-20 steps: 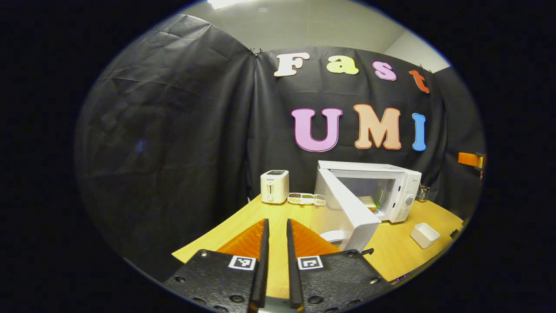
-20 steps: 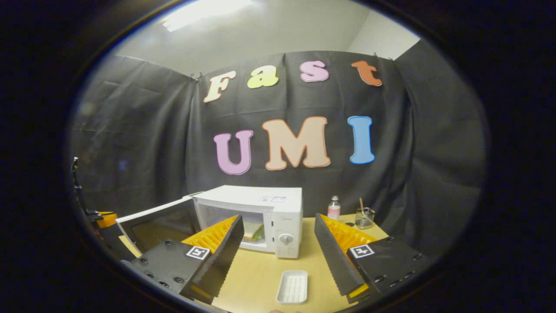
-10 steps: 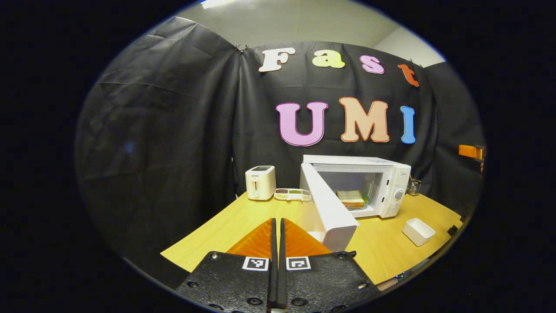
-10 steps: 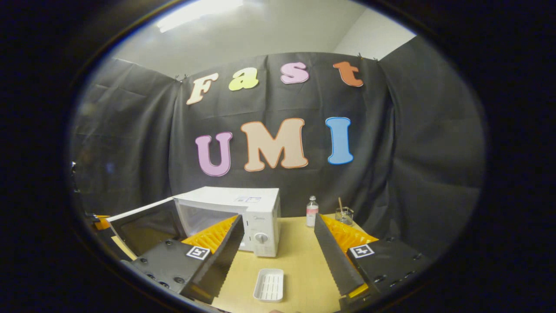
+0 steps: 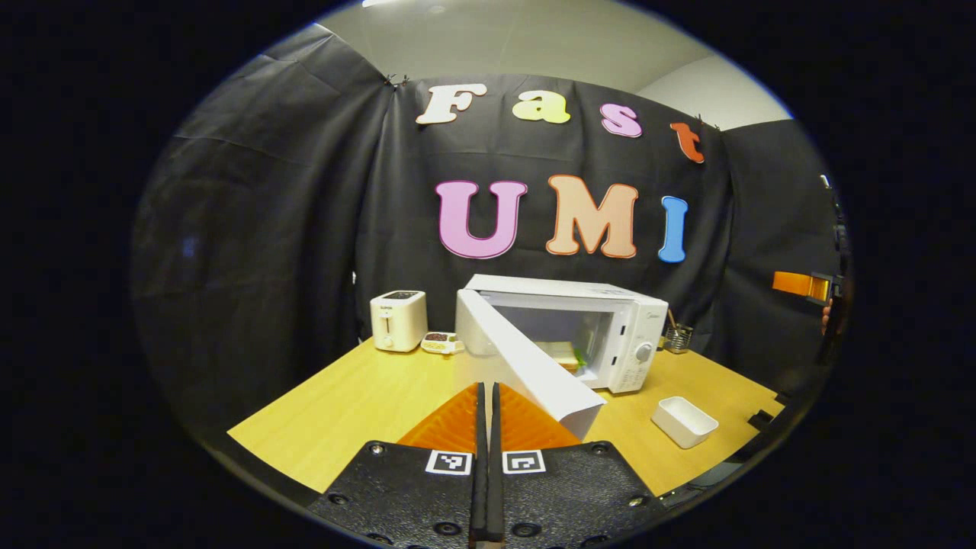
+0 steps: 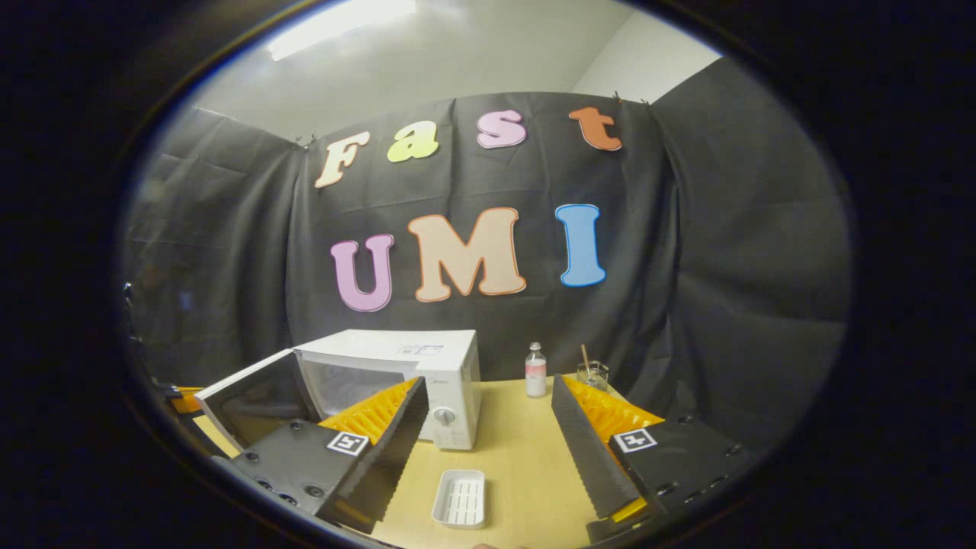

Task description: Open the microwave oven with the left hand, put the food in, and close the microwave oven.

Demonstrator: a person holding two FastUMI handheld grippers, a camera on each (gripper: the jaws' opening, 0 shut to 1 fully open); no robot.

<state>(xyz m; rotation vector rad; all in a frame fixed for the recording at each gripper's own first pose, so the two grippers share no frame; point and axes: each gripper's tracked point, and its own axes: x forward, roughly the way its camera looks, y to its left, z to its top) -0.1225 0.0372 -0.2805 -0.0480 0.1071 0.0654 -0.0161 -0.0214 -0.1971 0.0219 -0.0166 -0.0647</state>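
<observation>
The microwave sits on the bench, its door swung half open, what looks like a sandwich inside. Left tongs pressed together and empty, right tongs apart. The rigid door swings lightly; push its free edge.

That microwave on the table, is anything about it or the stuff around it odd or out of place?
Only the microwave door stands out: it hangs partly open with food already inside. The empty white tray lies flat on the table, and nothing looks spilled or damaged.
</observation>
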